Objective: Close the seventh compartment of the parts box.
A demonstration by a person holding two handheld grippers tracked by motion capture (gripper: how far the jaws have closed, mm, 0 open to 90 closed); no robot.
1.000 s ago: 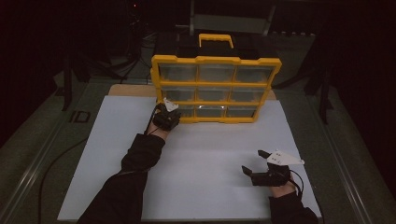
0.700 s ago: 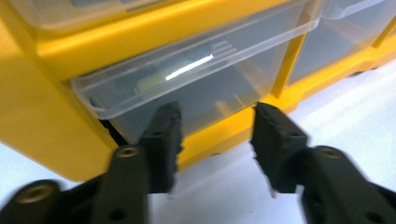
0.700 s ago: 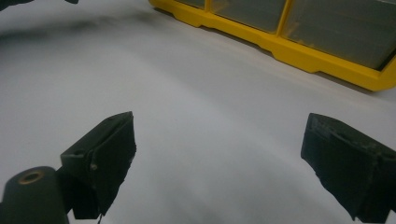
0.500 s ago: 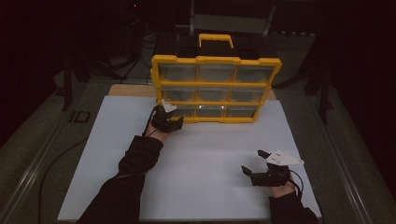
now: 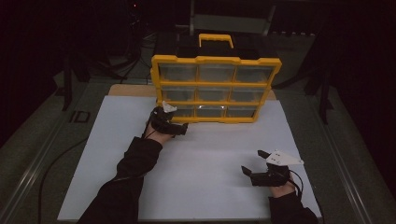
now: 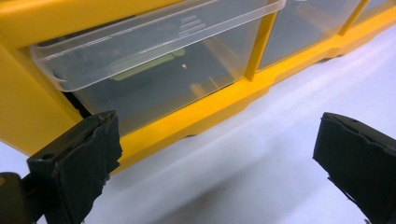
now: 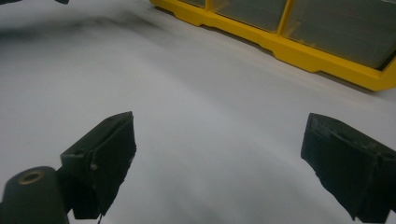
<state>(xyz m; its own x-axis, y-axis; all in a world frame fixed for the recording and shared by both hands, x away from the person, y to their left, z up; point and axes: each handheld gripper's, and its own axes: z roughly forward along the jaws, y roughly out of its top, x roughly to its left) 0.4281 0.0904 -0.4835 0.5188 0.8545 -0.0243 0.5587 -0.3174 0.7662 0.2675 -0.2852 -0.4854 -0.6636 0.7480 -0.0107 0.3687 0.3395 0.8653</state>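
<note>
Left gripper, jaws just spread and empty, hangs beside the bottom-left clear drawer of the yellow organizer; a careless withdrawal could snag that protruding drawer; right gripper spread, idle.

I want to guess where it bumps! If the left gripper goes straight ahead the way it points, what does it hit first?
Probably the clear drawer at the bottom left of the yellow organizer. The left gripper points right at it, jaws just opened wide with nothing between them. Depth is hard to judge; the yellow bottom rail may come first.
</note>
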